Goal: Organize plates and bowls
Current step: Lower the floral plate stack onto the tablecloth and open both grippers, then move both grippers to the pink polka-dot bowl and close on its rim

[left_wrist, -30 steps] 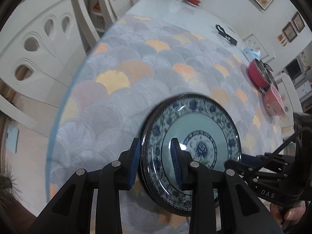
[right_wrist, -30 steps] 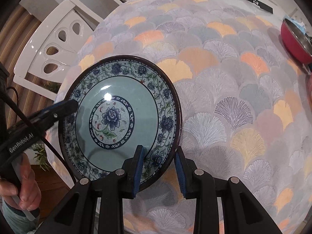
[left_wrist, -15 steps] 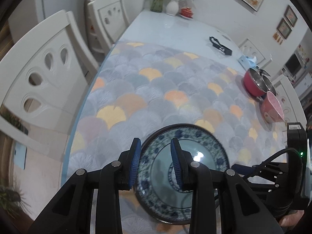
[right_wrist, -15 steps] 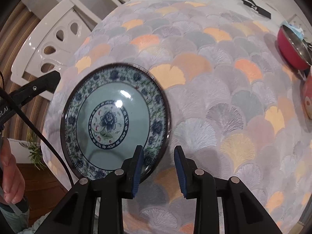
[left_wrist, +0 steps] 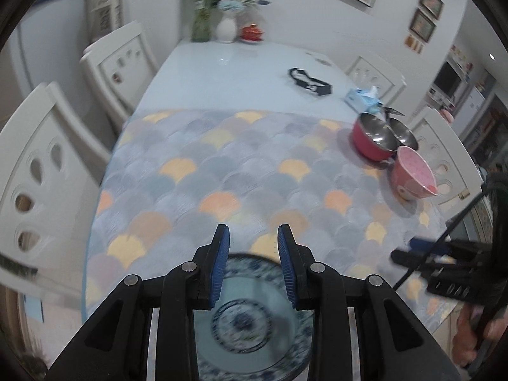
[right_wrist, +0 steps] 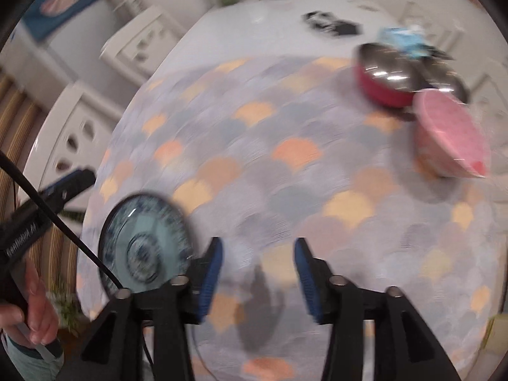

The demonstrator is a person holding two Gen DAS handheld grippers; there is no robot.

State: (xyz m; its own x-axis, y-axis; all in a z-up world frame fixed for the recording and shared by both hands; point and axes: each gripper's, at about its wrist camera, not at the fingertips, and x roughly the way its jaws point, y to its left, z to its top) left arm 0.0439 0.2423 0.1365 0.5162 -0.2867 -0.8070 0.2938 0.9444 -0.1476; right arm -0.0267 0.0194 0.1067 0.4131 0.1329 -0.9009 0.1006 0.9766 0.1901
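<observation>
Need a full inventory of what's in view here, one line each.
plate: 1, blue-white floral, near table edge, below left gripper
pink bowl: 1, pink dotted, right side of mat
red pots: 2, red, steel inside, behind pink bowl
mat: 1, grey-orange scallops, near half of table
tissue pack: 1, blue, behind pots
black item: 1, far bare tabletop
vases: far end
chairs: white, both sides
left gripper: narrow gap, nothing between pads
right gripper: jaws opening, empty
</observation>
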